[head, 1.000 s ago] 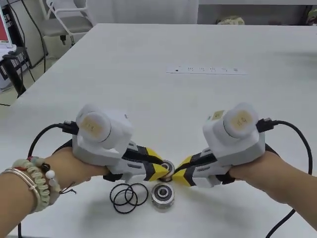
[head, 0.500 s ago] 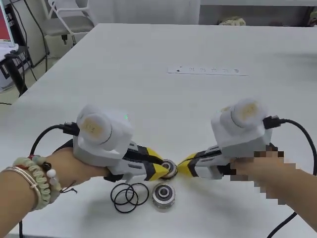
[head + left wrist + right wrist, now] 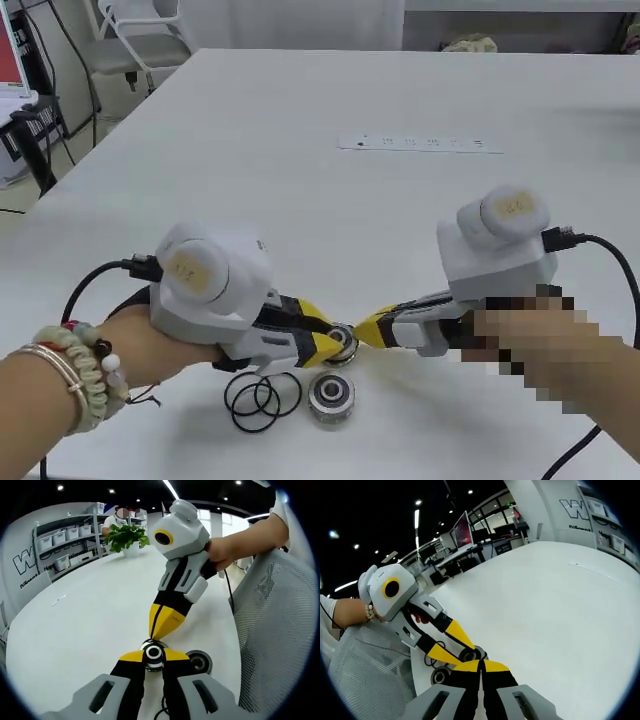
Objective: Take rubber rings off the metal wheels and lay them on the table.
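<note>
Finishes on record: plastic, bright metal, black rubber.
Desk (image 3: 420, 220) was smooth, matt white. Left hand-held gripper (image 3: 335, 346) and right hand-held gripper (image 3: 366, 330) had satin pale-grey plastic shells and glossy yellow-and-black jaws. The held metal wheel (image 3: 344, 338) and the loose metal wheel (image 3: 330, 393) showed polished silver rims with dark centres. Rubber rings (image 3: 262, 394) were thin, matt black. Wrist bracelets (image 3: 75, 365) were smooth beads.

Open table (image 3: 400, 220) beyond rings (image 3: 262, 395), wheel (image 3: 329, 393)
</note>
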`<state>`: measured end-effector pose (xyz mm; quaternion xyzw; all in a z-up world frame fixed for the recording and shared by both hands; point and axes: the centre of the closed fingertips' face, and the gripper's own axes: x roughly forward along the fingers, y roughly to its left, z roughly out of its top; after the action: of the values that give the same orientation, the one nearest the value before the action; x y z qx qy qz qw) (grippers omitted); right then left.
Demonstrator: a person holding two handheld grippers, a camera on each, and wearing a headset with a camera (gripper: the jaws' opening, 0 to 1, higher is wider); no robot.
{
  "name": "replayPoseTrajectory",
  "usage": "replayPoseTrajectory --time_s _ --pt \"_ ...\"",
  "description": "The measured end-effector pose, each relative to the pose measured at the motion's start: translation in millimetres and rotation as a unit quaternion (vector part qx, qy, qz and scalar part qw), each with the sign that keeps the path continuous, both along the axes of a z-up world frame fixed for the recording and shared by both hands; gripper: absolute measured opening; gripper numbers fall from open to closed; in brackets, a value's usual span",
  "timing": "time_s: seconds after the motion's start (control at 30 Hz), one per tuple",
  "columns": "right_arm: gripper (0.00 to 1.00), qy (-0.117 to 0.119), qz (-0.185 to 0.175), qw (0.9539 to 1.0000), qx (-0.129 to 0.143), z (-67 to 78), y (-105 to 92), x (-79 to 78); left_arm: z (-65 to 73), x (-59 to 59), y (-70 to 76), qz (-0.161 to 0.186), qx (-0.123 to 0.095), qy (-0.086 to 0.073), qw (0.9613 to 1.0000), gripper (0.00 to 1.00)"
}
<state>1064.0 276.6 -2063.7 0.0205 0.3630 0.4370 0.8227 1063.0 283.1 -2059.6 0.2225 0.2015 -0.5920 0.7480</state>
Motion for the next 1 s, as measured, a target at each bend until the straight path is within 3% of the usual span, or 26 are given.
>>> replayPoseTrajectory --time_s 0.17,0.87,0.93,1.0 --pt "0.00 -0.010 0.011 0.9998 -0.011 0.8 1.2 1.2 0.0 0.1 0.1 -0.001 0.001 -0.002 1.0000 0.07" --pt "0.00 -0.013 0.023 0.9997 -0.005 2.8 5.0 -0.3 -0.2 1.0 0.2 0.003 0.002 -0.001 1.0000 0.07" --pt "0.00 -0.013 0.027 0.9996 0.001 4.7 7.5 -1.0 -0.3 0.9 0.0 0.004 0.000 0.002 1.0000 0.07" --pt "0.00 0.002 0.047 0.9973 0.056 18.8 22.4 -10.3 -0.4 1.4 -0.6 0.009 -0.003 0.004 0.9999 0.07"
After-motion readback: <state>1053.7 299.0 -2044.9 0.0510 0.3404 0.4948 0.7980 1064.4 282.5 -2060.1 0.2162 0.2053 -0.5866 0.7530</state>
